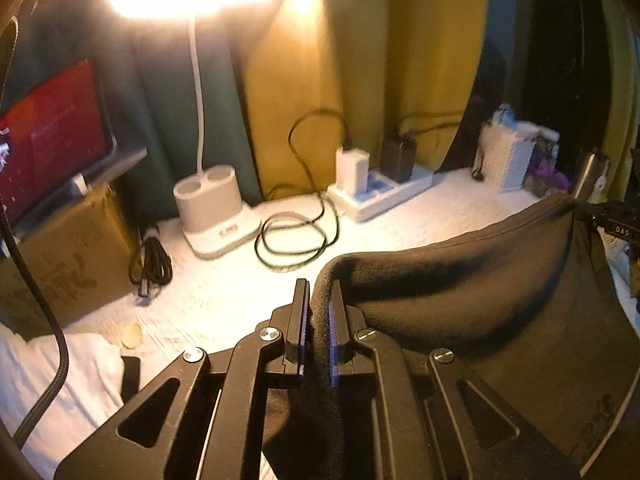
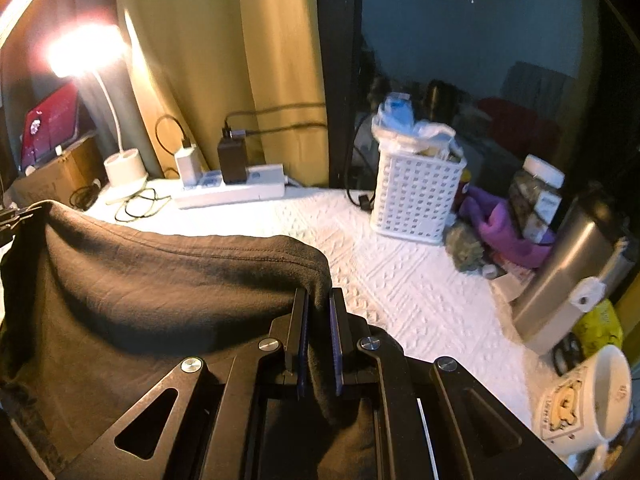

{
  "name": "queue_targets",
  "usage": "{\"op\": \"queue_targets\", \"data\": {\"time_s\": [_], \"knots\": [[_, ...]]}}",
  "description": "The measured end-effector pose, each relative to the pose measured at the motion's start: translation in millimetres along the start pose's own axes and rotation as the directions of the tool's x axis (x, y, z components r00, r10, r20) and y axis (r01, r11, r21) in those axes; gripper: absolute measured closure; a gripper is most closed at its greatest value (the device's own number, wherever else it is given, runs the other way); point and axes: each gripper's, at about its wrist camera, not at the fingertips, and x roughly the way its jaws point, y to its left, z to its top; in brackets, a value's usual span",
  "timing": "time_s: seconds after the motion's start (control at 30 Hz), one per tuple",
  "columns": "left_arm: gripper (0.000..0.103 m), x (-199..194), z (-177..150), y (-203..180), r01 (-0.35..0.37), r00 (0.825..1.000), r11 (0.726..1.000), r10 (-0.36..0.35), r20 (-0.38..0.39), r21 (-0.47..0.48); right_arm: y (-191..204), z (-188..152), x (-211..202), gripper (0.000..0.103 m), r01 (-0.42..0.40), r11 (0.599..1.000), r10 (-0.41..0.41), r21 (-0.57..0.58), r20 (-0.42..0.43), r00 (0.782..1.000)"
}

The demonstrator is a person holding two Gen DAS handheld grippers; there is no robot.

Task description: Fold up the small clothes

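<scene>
While your left gripper [image 1: 319, 300] pinches one hem corner of the black garment [image 1: 460, 292], your right gripper [image 2: 318, 306] clamps the other, so the cloth spans between them above the white bedspread [image 2: 400, 264] (power strip [image 2: 240, 192] ahead).

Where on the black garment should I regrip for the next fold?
Keep to the stitched top hem of the black garment. Both the left tool and the right tool already pinch its two corners, and the hem hangs between them. Come from above, at the corners.
</scene>
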Motion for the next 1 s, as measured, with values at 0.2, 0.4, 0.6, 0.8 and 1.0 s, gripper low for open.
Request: {"op": "queue_targets", "data": {"time_s": [0.2, 0.4, 0.6, 0.8, 1.0], "knots": [[0.096, 39.2, -15.3, 12.0, -0.006, 0.996, 0.999, 0.004, -0.087, -0.033, -4.5, -8.5, 46.9, 0.093, -0.012, 1.000, 0.014, 0.016, -0.080, 0.997], [0.087, 59.5, -31.1, 32.1, -0.055, 0.984, 0.993, 0.037, -0.174, -0.100, -8.2, -18.1, 74.3, 0.093, 0.006, 1.000, -0.003, 0.026, -0.140, 0.990], [0.063, 39.0, -37.6, 54.4, -0.105, 0.982, 0.981, 0.077, -0.171, -0.164, -12.3, -22.2, 75.2, 0.088, 0.026, 0.999, -0.020, 0.042, -0.148, 0.989], [0.062, 26.3, -48.1, 86.7, -0.143, 0.982, 0.955, 0.104, -0.160, -0.259, -12.4, -25.5, 64.0, 0.086, 0.065, 0.997, -0.059, 0.041, -0.143, 0.988], [0.062, 41.0, -53.8, 91.5, -0.116, 0.979, 0.952, 0.061, -0.194, -0.283, -12.0, -31.1, 50.1, 0.086, 0.086, 0.995, -0.079, 0.045, -0.140, 0.987]]}}
